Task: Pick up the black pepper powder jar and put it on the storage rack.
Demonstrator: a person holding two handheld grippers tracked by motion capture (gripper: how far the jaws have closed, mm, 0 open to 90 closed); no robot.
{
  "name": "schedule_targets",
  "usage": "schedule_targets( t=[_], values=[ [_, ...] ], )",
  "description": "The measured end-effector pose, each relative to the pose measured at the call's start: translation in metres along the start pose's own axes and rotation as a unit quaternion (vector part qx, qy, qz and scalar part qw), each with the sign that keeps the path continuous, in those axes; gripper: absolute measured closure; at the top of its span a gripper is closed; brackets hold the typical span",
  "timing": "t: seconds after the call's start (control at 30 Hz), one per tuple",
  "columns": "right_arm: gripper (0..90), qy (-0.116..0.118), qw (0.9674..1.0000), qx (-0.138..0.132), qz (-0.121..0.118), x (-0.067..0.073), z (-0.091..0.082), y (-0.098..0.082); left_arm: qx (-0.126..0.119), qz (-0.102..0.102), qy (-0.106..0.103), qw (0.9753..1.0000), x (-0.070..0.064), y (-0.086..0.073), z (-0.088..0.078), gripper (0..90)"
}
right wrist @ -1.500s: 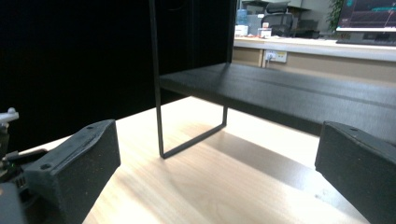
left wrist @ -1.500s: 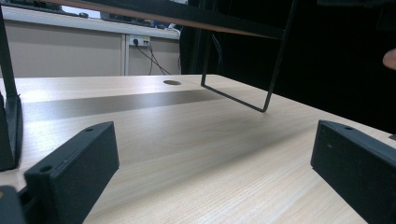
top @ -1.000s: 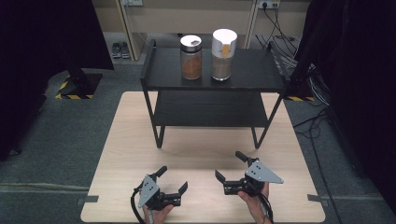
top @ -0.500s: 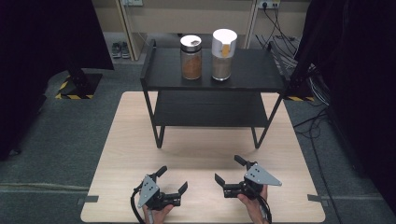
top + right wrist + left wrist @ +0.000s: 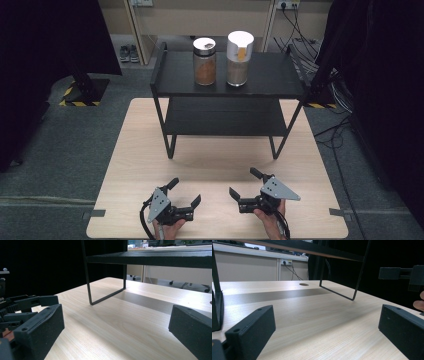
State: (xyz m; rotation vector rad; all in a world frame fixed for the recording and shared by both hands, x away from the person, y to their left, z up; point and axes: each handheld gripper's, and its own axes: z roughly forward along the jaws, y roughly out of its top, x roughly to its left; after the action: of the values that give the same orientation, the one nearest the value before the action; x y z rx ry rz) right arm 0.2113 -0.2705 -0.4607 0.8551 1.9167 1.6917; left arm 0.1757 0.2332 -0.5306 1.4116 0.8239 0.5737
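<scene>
— Grippers first, from the high view: left gripper (image 5: 184, 193) and right gripper (image 5: 243, 184) rest low over the near edge of the table (image 5: 215, 160), both spread wide and holding nothing. The two jars, the brown-filled jar (image 5: 204, 61) and the white-lidded jar (image 5: 239, 51), stand side by side on the rack's (image 5: 227, 82) top shelf, well apart from either hand.

— And the left gripper view?

— Jaws parted over bare wood, a rack leg (image 5: 337, 291) ahead.

— Right gripper view?

— Same: jaws apart, lower shelf (image 5: 155, 258) overhead. I'd lift well clear of the shelf edge before reaching, come in level at mid-height on one jar, and keep off its neighbour.
</scene>
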Motion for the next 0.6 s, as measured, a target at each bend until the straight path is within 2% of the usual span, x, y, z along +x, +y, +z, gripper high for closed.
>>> schedule_targets(
  t=[0.6],
  values=[
    [0.3, 0.000, 1.0000, 0.000, -0.001, 0.0001, 0.0000, 0.0001, 0.000, 0.000, 0.000, 1.0000, 0.0001, -0.0001, 0.0000, 0.3]
  ],
)
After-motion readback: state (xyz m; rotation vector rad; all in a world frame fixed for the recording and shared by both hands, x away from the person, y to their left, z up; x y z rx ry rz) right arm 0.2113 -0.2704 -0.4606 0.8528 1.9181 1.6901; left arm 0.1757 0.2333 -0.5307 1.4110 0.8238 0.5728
